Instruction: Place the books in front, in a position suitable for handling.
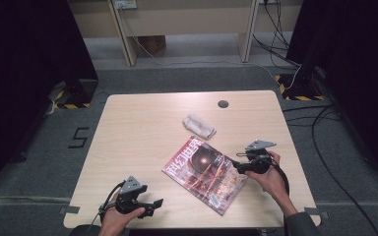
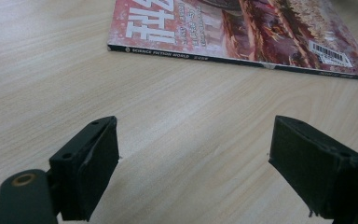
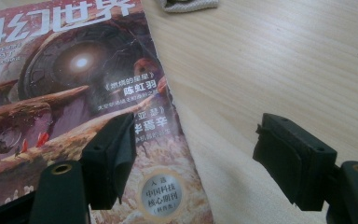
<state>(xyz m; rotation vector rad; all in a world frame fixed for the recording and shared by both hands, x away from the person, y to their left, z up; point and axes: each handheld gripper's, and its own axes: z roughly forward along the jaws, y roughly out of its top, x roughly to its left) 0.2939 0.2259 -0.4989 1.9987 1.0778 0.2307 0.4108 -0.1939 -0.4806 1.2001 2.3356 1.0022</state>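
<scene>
Both tongs spread and empty, the magazine not yet gripped

Nearest, at the near left edge of the pale wooden tabletop (image 1: 128, 123), the left tongs (image 1: 155, 204) rest low in the person's left hand (image 1: 115, 219), jaws spread with only bare wood between them; they point toward the spine of the glossy red science-fiction magazine (image 1: 204, 174) and stay well apart from it. The magazine lies flat and closed, turned at an angle, near the middle right of the tabletop. At its right edge the right tongs (image 1: 232, 164), held level in the right hand (image 1: 270, 179), are also spread: one jaw is over the cover, the other over the wood, pinching nothing. I judge the work is only beginning; the grasp itself is left. Farther away, a small crumpled white cloth (image 1: 199, 126) lies just beyond the magazine's far corner, untouched.
</scene>
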